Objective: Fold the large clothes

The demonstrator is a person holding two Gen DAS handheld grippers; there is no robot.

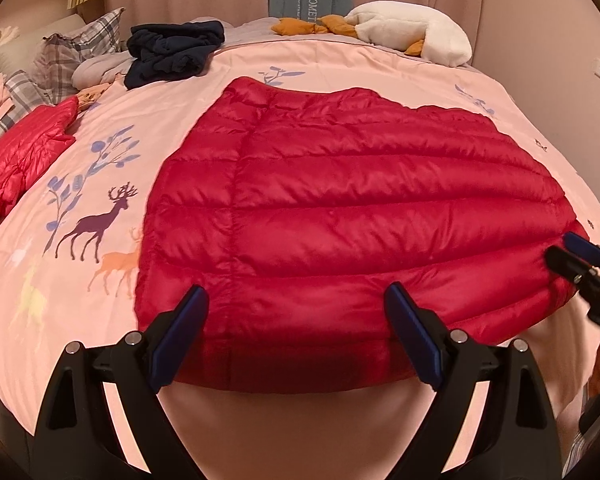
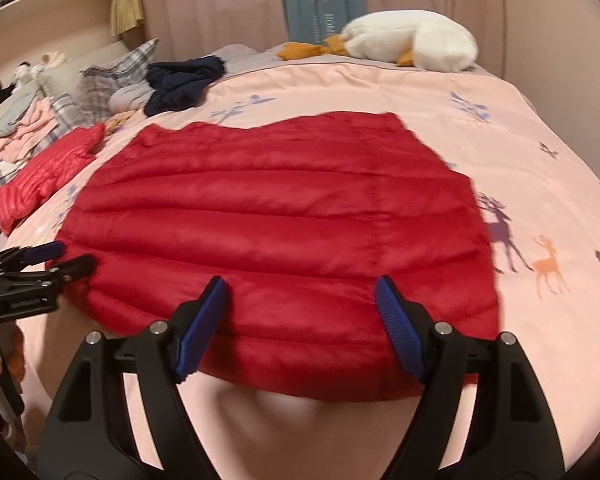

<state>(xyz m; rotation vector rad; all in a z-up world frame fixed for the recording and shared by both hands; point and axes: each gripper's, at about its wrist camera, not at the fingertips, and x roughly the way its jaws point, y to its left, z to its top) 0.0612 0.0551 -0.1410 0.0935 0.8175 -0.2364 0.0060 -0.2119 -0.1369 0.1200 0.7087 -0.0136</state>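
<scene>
A red quilted down jacket [image 1: 340,208] lies flat on the pink bed cover [image 1: 100,152], its hem toward me. My left gripper [image 1: 296,300] is open, its blue pads hovering over the jacket's near hem. My right gripper [image 2: 300,292] is open too, over the near hem in the right wrist view, where the jacket [image 2: 280,216] fills the middle. Each gripper shows in the other's view: the right one [image 1: 572,252] at the jacket's right corner, the left one [image 2: 60,256] at its left corner. Neither holds cloth.
A second red jacket [image 1: 16,160] lies at the left. A dark navy garment [image 1: 172,52] and plaid pillows [image 1: 72,56] sit at the far left. A white goose plush [image 1: 416,32] lies at the far edge. Curtains hang behind the bed.
</scene>
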